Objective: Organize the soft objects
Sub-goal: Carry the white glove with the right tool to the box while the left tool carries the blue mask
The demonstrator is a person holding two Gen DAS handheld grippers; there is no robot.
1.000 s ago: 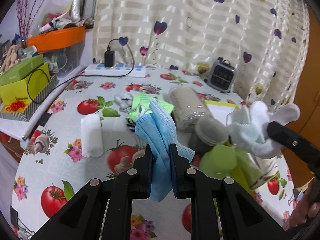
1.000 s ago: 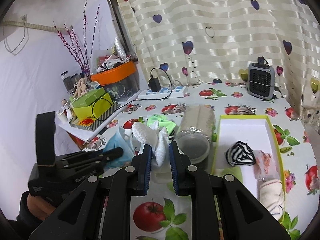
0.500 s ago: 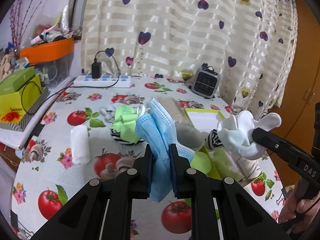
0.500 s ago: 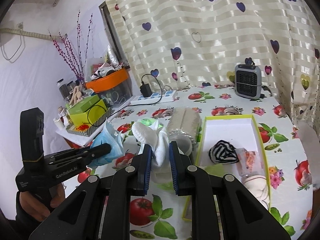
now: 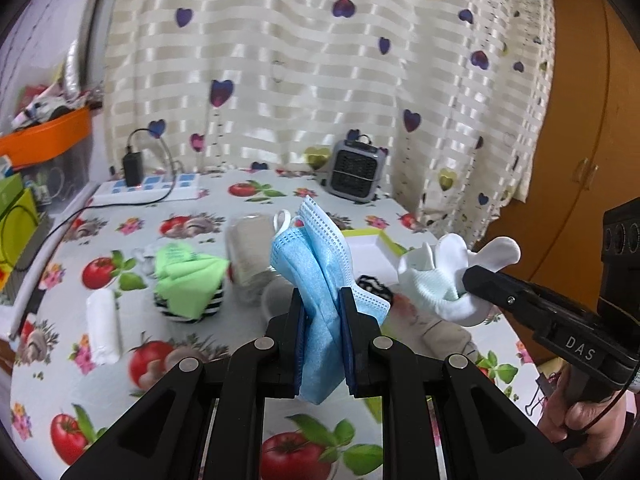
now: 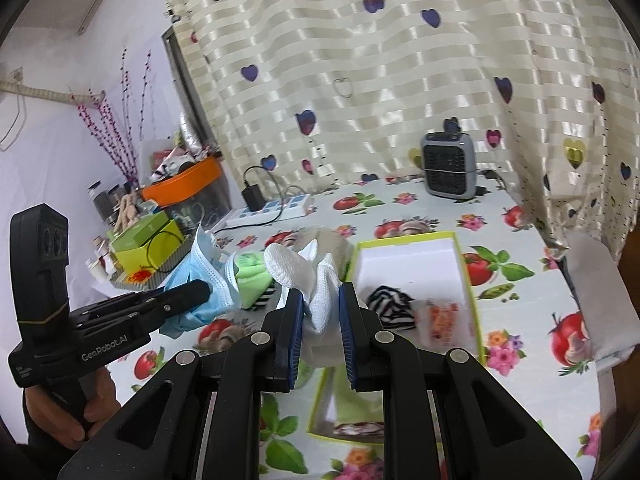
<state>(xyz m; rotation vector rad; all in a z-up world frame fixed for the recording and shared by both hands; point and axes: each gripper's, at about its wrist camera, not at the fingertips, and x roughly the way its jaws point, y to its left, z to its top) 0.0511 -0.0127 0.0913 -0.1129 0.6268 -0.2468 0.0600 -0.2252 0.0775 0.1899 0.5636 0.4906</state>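
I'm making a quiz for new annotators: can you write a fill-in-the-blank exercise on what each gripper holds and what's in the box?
1. The left gripper is shut on a ____ face mask.
2. The right gripper is shut on a ____ sock.
3. In the green-rimmed box lies a black-and-white ____ cloth.

Missing words: blue; white; striped
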